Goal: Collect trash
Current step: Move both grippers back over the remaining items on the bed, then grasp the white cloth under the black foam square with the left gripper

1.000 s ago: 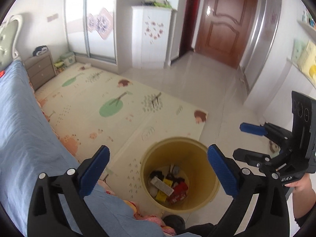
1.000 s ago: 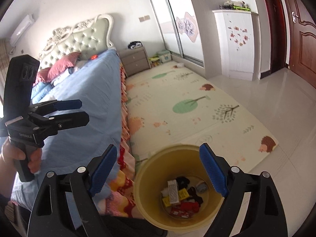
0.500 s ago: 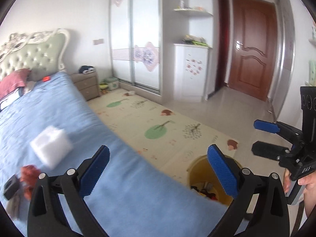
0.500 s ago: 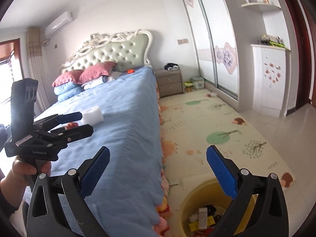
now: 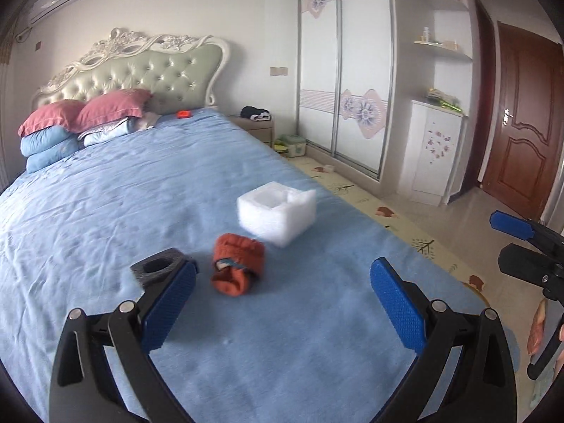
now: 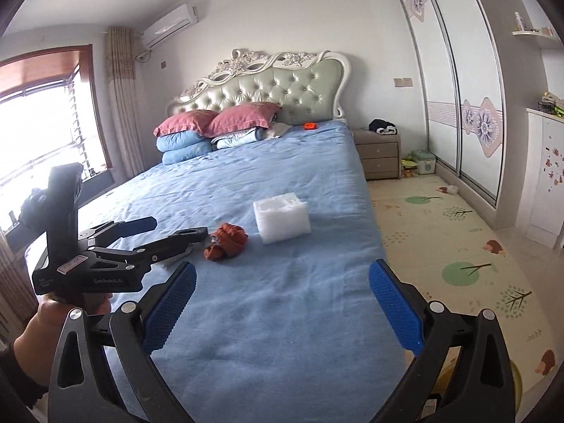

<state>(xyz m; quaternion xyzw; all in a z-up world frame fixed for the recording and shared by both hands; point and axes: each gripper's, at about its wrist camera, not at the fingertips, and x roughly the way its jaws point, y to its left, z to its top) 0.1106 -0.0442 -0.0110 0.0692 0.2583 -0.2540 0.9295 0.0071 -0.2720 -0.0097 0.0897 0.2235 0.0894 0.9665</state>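
Both grippers over bed, jaws spread, holding nothing.
White foam block [image 5: 277, 214], orange cloth bundle [image 5: 237, 268] and dark ringed item [image 5: 157, 268] lie on blue bedspread [image 5: 116, 190]; left gripper [image 5: 282, 305] finger partly hides dark item; right gripper [image 6: 282, 305] likewise empty.

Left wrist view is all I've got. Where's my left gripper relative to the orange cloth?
Observer: The right wrist view shows the left gripper open above the bed, its tips just left of the orange cloth. I can't tell if they touch.
Operator: Bin visible anywhere?
Observer: Only a yellow sliver at the bottom right edge, past the bed's foot. It's probably the bin.
Operator: What's on the bed's far side?
Observer: A window with a curtain beside it.
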